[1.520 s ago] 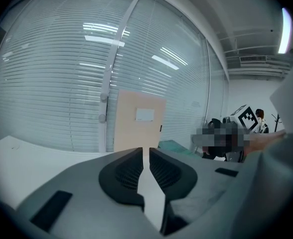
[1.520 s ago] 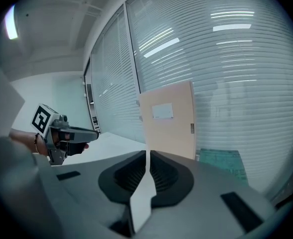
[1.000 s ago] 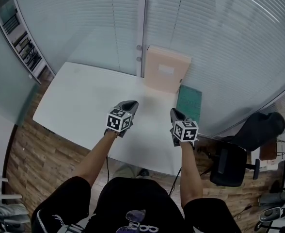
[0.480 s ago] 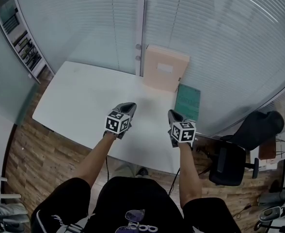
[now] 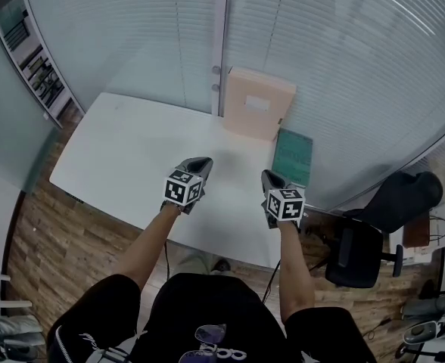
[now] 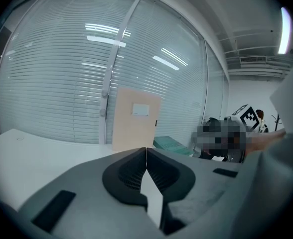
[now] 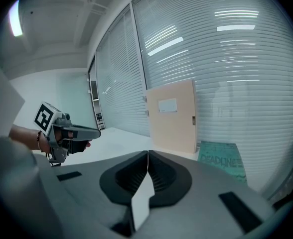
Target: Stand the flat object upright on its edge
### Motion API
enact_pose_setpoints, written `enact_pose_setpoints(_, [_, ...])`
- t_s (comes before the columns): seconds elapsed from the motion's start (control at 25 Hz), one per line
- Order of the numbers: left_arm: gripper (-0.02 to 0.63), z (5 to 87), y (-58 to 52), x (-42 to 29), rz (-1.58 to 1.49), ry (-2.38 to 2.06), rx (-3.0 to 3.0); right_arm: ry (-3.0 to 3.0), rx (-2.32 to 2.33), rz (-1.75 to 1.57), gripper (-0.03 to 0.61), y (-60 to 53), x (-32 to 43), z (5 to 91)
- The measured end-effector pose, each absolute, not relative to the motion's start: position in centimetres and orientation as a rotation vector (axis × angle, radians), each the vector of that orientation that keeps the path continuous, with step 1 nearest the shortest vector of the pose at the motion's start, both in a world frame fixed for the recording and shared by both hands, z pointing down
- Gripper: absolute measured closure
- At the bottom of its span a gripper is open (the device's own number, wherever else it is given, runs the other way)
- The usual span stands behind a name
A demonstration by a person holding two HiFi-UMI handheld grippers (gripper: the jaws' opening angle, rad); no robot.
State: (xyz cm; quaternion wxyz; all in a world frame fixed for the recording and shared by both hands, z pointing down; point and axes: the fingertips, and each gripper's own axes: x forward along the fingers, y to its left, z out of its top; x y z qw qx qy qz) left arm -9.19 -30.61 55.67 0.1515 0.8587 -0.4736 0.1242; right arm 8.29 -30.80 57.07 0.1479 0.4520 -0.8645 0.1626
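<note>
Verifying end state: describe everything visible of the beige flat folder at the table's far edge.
The beige flat cardboard-looking folder stands upright on its lower edge on the white table, apparently leaning back against the blind-covered glass wall. A white rectangular label sits on its front, a small dark clasp on one side edge.

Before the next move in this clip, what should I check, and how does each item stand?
1. Left gripper fingers together, nothing between: ok.
2. Right gripper fingers together, nothing between: ok.
3. Beige folder upright on its edge by the blinds: ok.
4. Green book upright: not ok, it appears to lie flat on the table.
5. Folder freestanding rather than leaning: cannot tell.
</note>
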Motion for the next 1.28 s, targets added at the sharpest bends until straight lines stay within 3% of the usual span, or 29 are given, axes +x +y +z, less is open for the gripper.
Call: enact_pose_setpoints(1.28, [0.591, 56.2, -31.1, -10.3, 0.374, -1.367, 2.444, -2.483, 1.287, 0.483, 0.554, -31.7, 7.3, 57.1])
